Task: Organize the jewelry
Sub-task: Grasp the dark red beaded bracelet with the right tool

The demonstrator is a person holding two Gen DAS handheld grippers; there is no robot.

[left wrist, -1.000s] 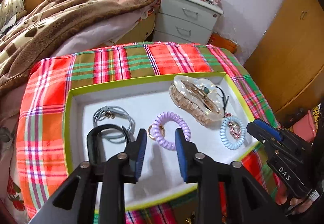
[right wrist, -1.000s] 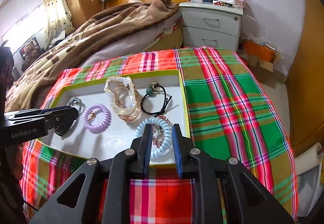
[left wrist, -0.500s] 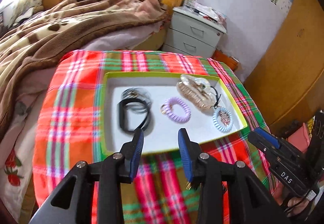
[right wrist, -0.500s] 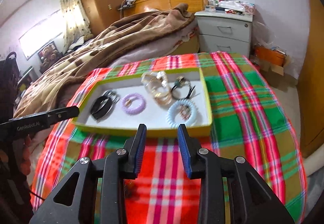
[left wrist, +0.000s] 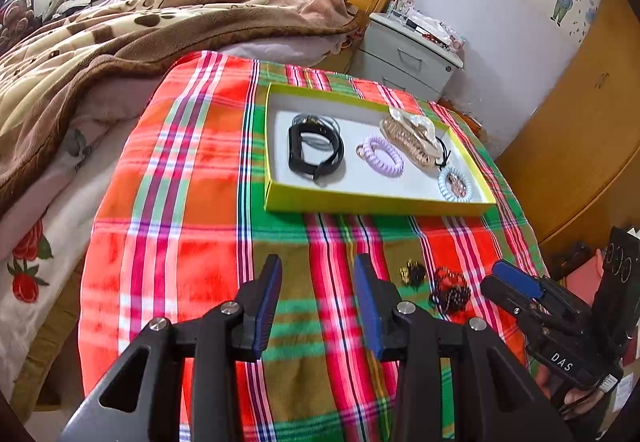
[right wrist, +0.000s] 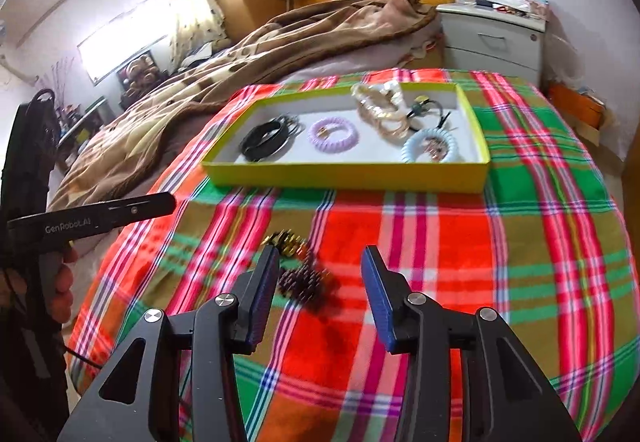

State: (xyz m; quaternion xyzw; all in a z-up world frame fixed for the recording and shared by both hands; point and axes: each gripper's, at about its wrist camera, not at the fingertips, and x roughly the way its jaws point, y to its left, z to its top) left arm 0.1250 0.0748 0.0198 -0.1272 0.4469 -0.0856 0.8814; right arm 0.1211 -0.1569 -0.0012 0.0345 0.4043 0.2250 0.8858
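Lime-green tray (left wrist: 372, 202) sat mid plaid cloth (left wrist: 188, 170) w/ most of the haul already in: black band (left wrist: 310, 152), lilac coil tie (left wrist: 382, 155), pearly claw clip (left wrist: 408, 136), pale-blue coil tie (left wrist: 456, 184). Left outside, on the cloth nearer the camera: a small gold-and-dark piece (right wrist: 285, 240) & a dark beaded cluster (right wrist: 306, 280), just beside each other. So mostly done, approx two pcs to go. Right gripper (right wrist: 318, 298) had just been opening, jaws spread, nothing pinched, the beaded cluster lying low between them. Left gripper (left wrist: 316, 306) also just widened, spread & empty over bare cloth. Bed, brown blanket (left wrist: 120, 30) & nightstand (left wrist: 408, 54) lay beyond.
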